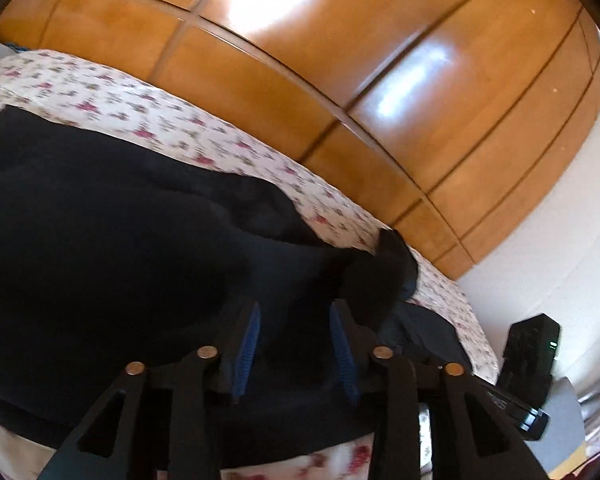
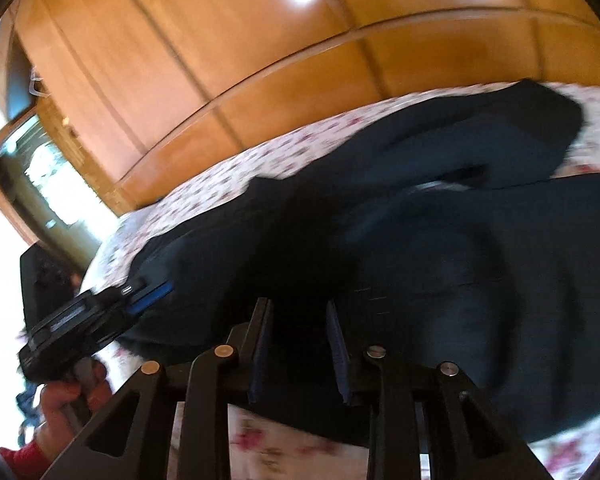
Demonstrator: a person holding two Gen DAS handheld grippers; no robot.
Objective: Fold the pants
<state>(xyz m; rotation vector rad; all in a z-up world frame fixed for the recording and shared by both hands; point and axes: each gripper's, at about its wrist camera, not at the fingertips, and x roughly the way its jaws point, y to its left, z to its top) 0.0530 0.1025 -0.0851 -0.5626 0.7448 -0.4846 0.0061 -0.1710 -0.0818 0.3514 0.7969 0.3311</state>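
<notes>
Pants [image 1: 120, 240]: dark navy, lying spread across the bed [image 1: 112, 96], which carries a floral sheet. In the right wrist view one thickness of cloth lies doubled over another, with a ridge crossing the fabric; likely a fold already laid, though blur hides the hems. The cloth rests flat on the mattress, probably so the fold keeps its shape once let go

Left gripper [image 1: 294, 344]: blue-padded jaws spread apart, nothing pinched; the pants show through the gap beneath them. It sits over the near edge of the garment, at its left end, where a loose lump of cloth [image 1: 392, 272] bunches toward the bed's corner

Right gripper [image 2: 300, 352]: jaws parted, less widely, nothing between the pads; it hangs over the near edge too

Both empty: my reading is a release after a fold, hands free to regrip

A hand [image 2: 60, 404] with a red sleeve carries the left gripper, at lower left in the right view

Far side: glossy wooden wardrobe [image 1: 340, 92]. A black device [image 1: 530, 360] stands beyond the bed's end
</notes>
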